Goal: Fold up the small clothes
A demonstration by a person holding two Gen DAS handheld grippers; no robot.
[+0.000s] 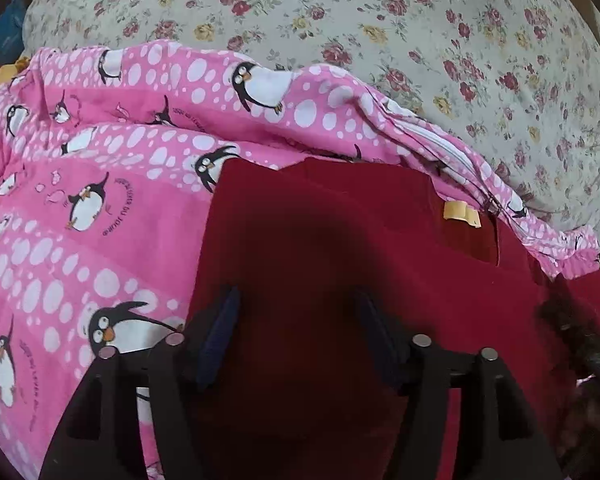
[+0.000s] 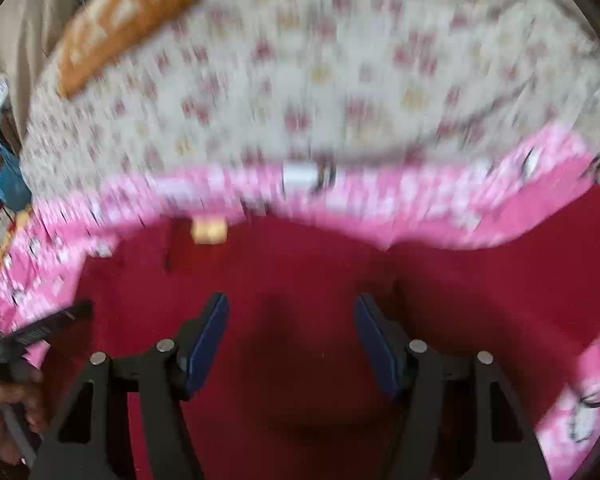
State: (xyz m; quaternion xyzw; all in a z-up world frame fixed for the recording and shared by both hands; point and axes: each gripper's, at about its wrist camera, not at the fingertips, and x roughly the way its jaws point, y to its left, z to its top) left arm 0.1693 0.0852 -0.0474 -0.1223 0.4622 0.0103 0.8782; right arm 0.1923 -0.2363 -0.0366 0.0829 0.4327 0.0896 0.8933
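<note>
A dark red garment (image 1: 340,232) lies spread on a pink penguin-print cover (image 1: 100,168), with a yellow label (image 1: 460,213) near its neck edge. My left gripper (image 1: 298,300) is open and hovers just above the garment's left part. In the blurred right wrist view the same red garment (image 2: 320,272) and its label (image 2: 209,230) show. My right gripper (image 2: 292,308) is open above the garment's middle, with nothing between its blue pads (image 2: 208,340).
A floral cream bedsheet (image 1: 380,32) lies beyond the pink cover. An orange cushion (image 2: 128,20) sits at the far back. The other gripper and a hand (image 2: 16,380) appear at the right wrist view's lower left. Clutter lies off the bed's left edge (image 2: 8,184).
</note>
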